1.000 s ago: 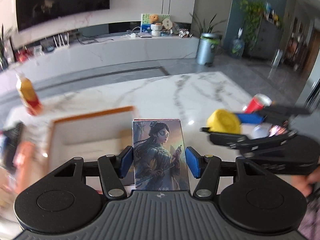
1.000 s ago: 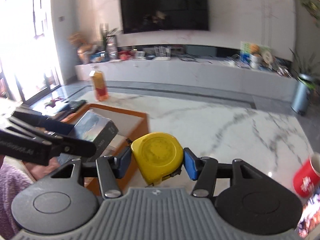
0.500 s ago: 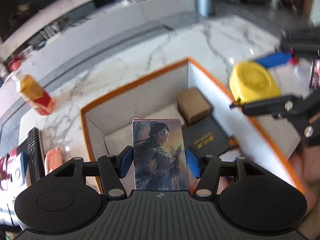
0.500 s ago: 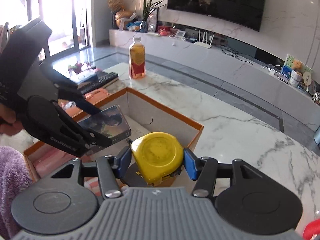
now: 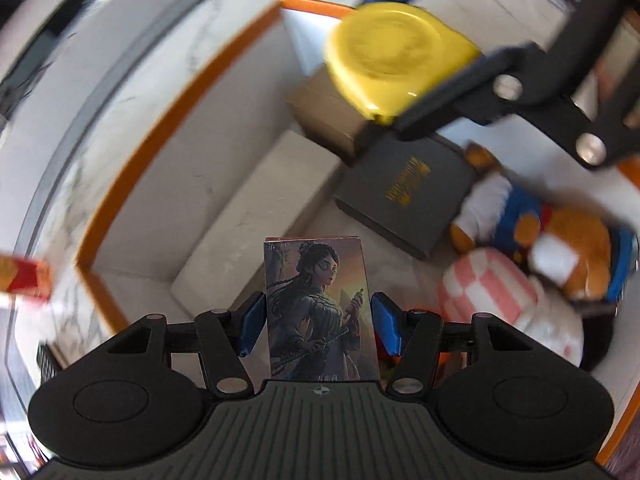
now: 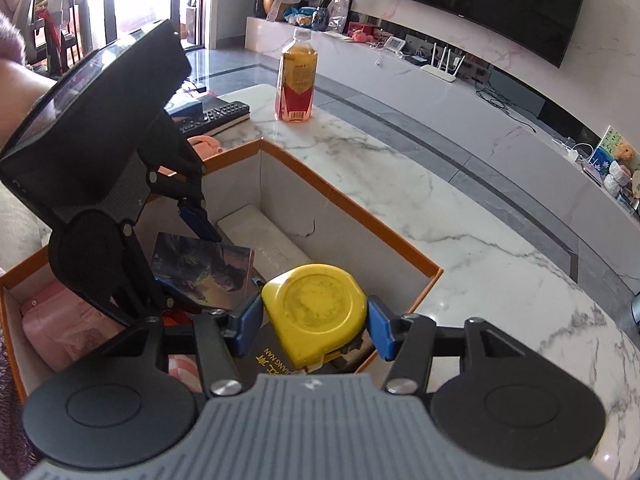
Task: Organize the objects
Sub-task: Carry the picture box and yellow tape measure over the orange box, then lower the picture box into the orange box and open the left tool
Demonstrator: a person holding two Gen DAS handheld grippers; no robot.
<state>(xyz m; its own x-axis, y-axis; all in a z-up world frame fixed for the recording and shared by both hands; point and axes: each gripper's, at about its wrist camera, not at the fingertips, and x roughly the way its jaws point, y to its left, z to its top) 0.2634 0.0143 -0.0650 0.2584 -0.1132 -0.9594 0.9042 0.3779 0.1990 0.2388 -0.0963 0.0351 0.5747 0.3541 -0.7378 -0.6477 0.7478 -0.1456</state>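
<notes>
My left gripper [image 5: 318, 326] is shut on a card box [image 5: 320, 312] printed with a painted woman, held over the inside of an orange-rimmed white box [image 5: 192, 80]. My right gripper [image 6: 314, 322] is shut on a yellow tape measure [image 6: 316, 312] and holds it over the same box [image 6: 360, 216]. The tape measure also shows in the left wrist view [image 5: 392, 60], above a brown carton. The card box shows in the right wrist view [image 6: 204, 264], tilted, with the left gripper above it.
Inside the box lie a white slab [image 5: 256, 216], a brown carton [image 5: 324, 116], a black gold-lettered box [image 5: 404, 196], a plush bear [image 5: 540, 236] and a pink striped item [image 5: 484, 292]. A juice bottle [image 6: 297, 76] and a remote [image 6: 216, 114] stand on the marble table.
Both grippers have moved from above the table down over the open box, tilting downward. The card box and tape measure stay gripped and now hang low inside the box's rim.
</notes>
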